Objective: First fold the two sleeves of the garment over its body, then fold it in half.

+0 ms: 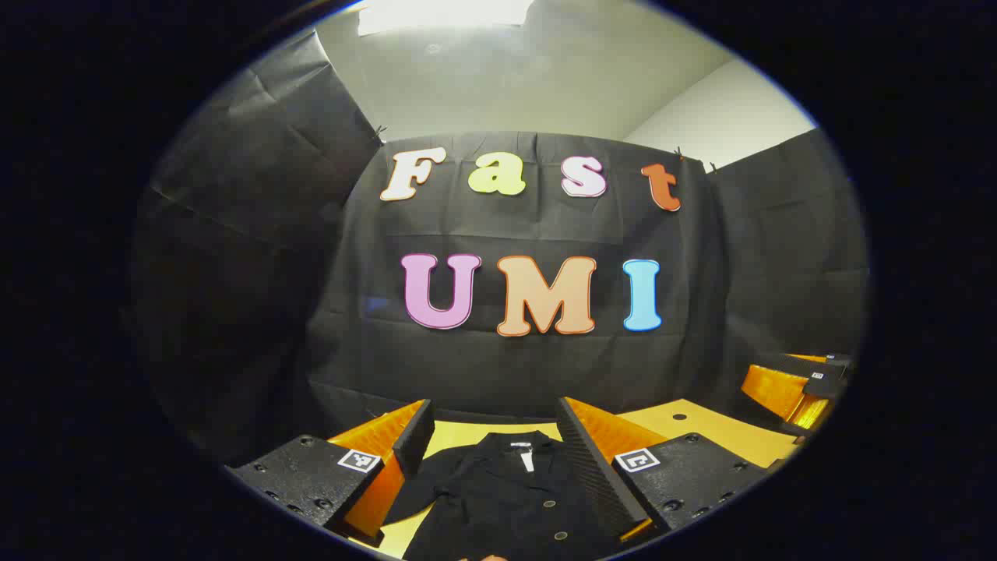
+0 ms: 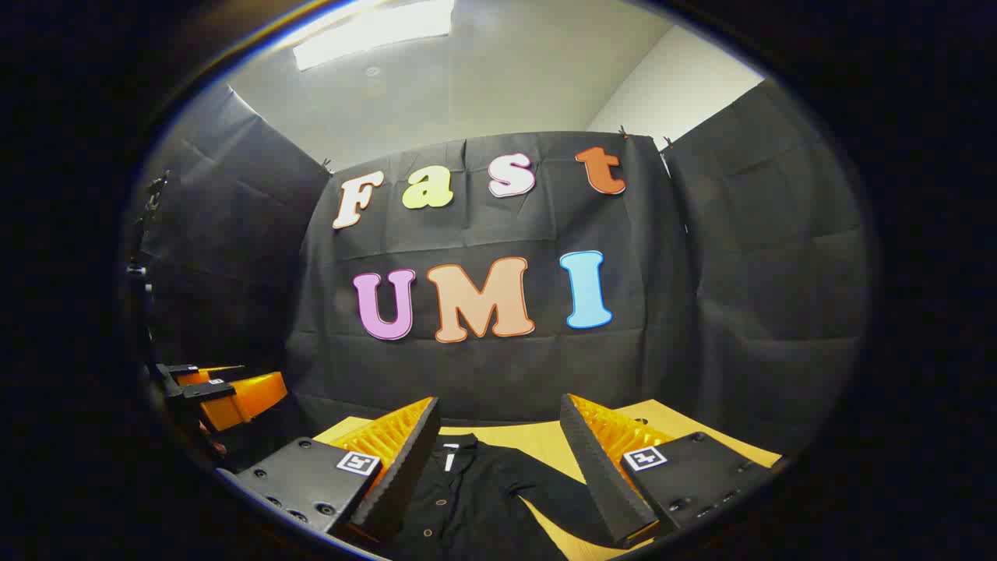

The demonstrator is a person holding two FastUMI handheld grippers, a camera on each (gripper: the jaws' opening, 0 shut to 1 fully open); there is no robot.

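table (image 1: 701, 425): yellow-tan top | on it: black buttoned garment (image 1: 506, 491), lying flat

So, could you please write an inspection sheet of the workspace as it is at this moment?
Surface: tan table, bare beside the garment.
Job's things: black buttoned garment lying flat, collar toward the wall; one sleeve spread out sideways, not folded.
Clutter: nothing seen.
Grippers: left gripper open above the garment; right gripper open above it; neither touches cloth.
Cables: nothing seen.
Surroundings: black cloth wall, ceiling light.
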